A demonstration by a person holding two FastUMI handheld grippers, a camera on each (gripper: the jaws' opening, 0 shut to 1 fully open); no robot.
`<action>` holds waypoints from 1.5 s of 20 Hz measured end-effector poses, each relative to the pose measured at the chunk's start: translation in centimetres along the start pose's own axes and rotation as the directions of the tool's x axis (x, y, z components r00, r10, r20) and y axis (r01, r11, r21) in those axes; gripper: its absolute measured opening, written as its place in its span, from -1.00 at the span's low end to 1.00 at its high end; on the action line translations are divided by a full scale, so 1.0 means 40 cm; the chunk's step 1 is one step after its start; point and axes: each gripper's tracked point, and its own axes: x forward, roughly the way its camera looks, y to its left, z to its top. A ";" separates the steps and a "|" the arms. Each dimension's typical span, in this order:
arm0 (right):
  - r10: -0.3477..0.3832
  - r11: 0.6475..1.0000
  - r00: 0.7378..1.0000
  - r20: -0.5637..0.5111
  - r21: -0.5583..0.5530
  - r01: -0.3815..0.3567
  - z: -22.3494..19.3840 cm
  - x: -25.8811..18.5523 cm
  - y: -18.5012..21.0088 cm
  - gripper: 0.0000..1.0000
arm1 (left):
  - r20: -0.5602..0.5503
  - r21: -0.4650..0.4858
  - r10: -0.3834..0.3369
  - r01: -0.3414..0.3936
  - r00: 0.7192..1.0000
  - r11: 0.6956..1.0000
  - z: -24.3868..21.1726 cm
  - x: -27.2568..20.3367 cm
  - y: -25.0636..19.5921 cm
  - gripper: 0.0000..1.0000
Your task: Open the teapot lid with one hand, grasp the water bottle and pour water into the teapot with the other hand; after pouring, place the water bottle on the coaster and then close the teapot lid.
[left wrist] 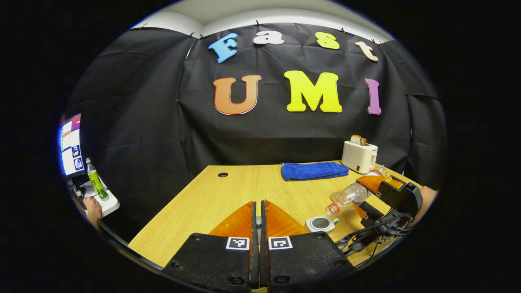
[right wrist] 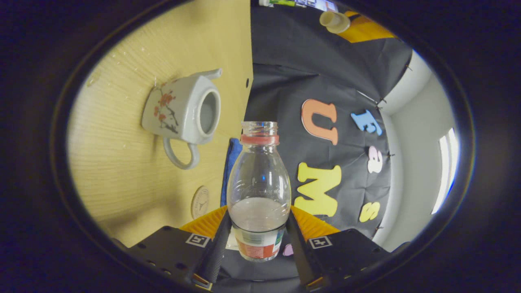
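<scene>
The white teapot with a red flower print stands on the wooden table, its lid off and its mouth open; it also shows as teapot. My right gripper is shut on the clear, uncapped water bottle, which has a little water near its base. The bottle is tilted, with its mouth just above and to the right of the teapot; I see no stream. My left gripper is shut, raised away from the pot. The pale teapot lid sits between its fingers. A round coaster lies beside the teapot.
A folded blue towel and a white toaster holding a slice of bread sit at the back of the table. Off the table to the left are a monitor, a green bottle and a person's hand.
</scene>
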 end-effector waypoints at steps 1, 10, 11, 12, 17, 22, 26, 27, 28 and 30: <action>0.022 0.998 1.000 -0.010 0.062 -0.022 -0.016 -0.003 0.012 0.52 | 0.006 -0.001 0.000 0.000 1.000 1.000 0.006 -0.001 -0.006 -0.94; 0.118 0.776 0.993 -0.019 0.625 -0.080 -0.099 -0.001 0.009 0.46 | 0.022 0.046 -0.032 0.031 0.999 0.998 0.017 -0.006 -0.064 -1.00; 0.113 0.735 0.993 -0.014 0.674 -0.075 -0.106 0.003 0.000 0.45 | 0.020 0.053 -0.033 0.032 0.999 0.998 0.015 -0.001 -0.070 -0.94; 0.106 0.682 0.994 0.004 0.727 -0.076 -0.104 0.011 -0.013 0.52 | 0.017 0.058 -0.035 0.034 0.999 0.998 0.014 0.000 -0.074 -0.94; 0.063 0.401 0.995 0.074 0.912 -0.093 -0.095 0.032 -0.066 0.48 | 0.009 0.068 -0.021 0.020 1.000 0.997 0.000 0.020 -0.078 -0.94; 0.112 0.119 0.990 0.091 0.987 -0.104 -0.115 0.139 -0.055 0.53 | -0.011 0.070 -0.011 0.012 1.000 0.997 -0.017 0.032 -0.071 -0.94; 0.145 0.004 0.987 0.075 0.997 -0.077 -0.131 0.209 -0.024 0.52 | -0.023 0.063 -0.007 0.009 1.000 0.998 -0.031 0.043 -0.067 -0.94; 0.153 -0.022 0.986 0.070 0.998 -0.067 -0.136 0.223 -0.012 0.48 | -0.029 0.063 -0.007 0.009 1.000 0.998 -0.034 0.047 -0.068 -0.94; 0.165 -0.048 0.984 0.071 0.997 -0.064 -0.136 0.233 0.003 0.52 | -0.033 0.065 -0.005 0.007 0.999 0.998 -0.040 0.050 -0.065 -0.94; 0.191 -0.090 0.979 0.071 0.994 -0.055 -0.145 0.254 0.031 0.52 | -0.042 0.070 -0.002 0.005 0.999 0.998 -0.047 0.056 -0.065 -0.94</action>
